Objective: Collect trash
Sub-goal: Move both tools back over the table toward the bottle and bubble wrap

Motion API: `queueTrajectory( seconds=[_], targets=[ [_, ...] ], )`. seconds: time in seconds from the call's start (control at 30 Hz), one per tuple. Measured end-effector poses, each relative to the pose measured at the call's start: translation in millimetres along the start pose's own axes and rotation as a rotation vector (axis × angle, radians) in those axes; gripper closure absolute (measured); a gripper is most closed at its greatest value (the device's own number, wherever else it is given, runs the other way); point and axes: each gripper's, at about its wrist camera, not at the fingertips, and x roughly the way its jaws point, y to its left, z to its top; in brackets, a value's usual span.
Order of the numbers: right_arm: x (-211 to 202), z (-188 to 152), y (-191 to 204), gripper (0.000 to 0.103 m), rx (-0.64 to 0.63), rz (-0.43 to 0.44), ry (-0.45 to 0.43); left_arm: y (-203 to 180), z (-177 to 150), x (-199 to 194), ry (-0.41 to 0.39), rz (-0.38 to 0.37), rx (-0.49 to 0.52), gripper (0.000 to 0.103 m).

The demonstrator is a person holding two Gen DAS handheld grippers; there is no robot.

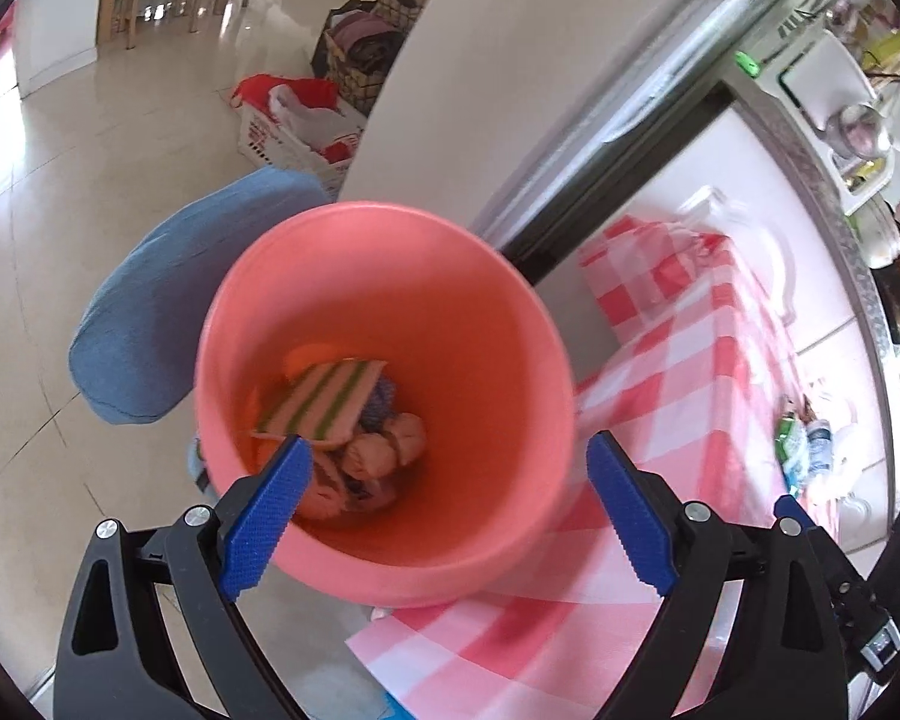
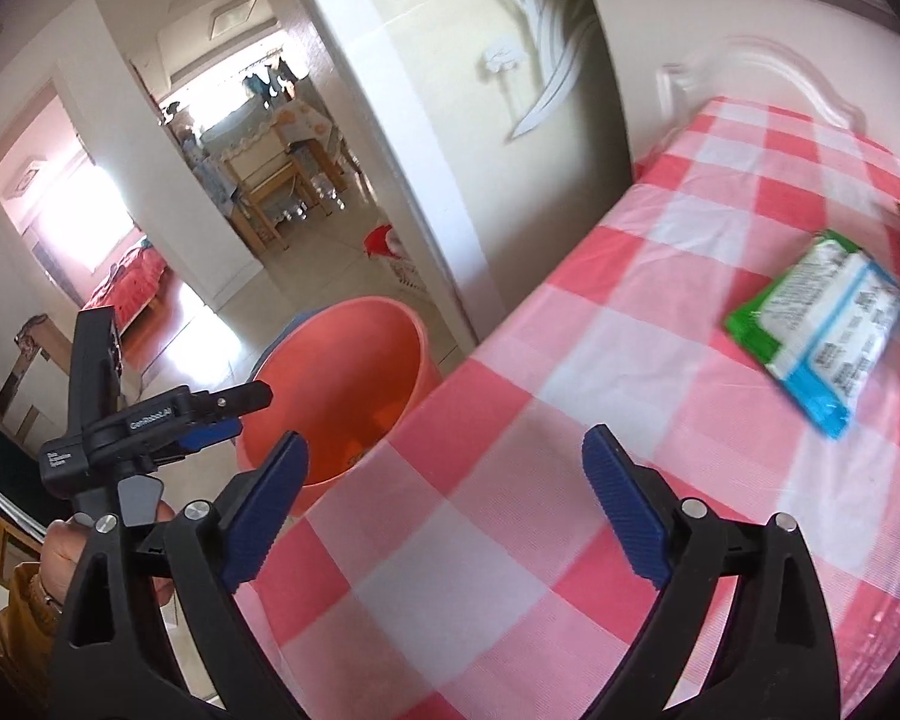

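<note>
One pink bucket (image 1: 384,324), one green packet (image 2: 822,324)

The bucket (image 1: 384,396) stands on the floor, right beside the table (image 2: 570,420) edge. In the left wrist view the table lies at three o'clock from it. A striped sponge (image 1: 324,402) and small scraps lie in the bucket. On the table, a packet (image 2: 822,324) lies at two o'clock in the right wrist view.
</note>
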Motion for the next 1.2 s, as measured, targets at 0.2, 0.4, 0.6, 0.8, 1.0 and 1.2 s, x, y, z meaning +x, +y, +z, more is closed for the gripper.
queueTrajectory(
  seconds=[0.2,0.4,0.6,0.8,1.0,1.2],
  targets=[
    [-24.2,-4.1,-15.3,0.01,0.026,-0.011,-0.057,-34.3,-3.8,-6.1,0.015,-0.027,0.048,0.011],
    [-39.7,-7.6,-30.0,0.01,0.045,-0.018,-0.089,-64.4,-10.6,-9.3,0.023,-0.048,0.102,0.011],
    [-56.5,-9.2,-42.7,0.01,0.067,-0.024,-0.128,-92.1,-19.3,-10.9,0.028,-0.059,0.148,0.011],
    [-72.5,-10.7,-61.2,0.01,0.101,-0.024,-0.17,-117.6,-29.4,-10.7,0.035,-0.079,0.203,0.011],
    [-92.5,-10.8,-78.0,0.01,0.132,-0.029,-0.22,-143.2,-39.5,-11.8,0.033,-0.104,0.259,0.011],
    [-112.8,-12.4,-96.7,0.01,0.163,-0.041,-0.27,-167.7,-49.4,-10.5,0.039,-0.115,0.303,0.011]
  ],
)
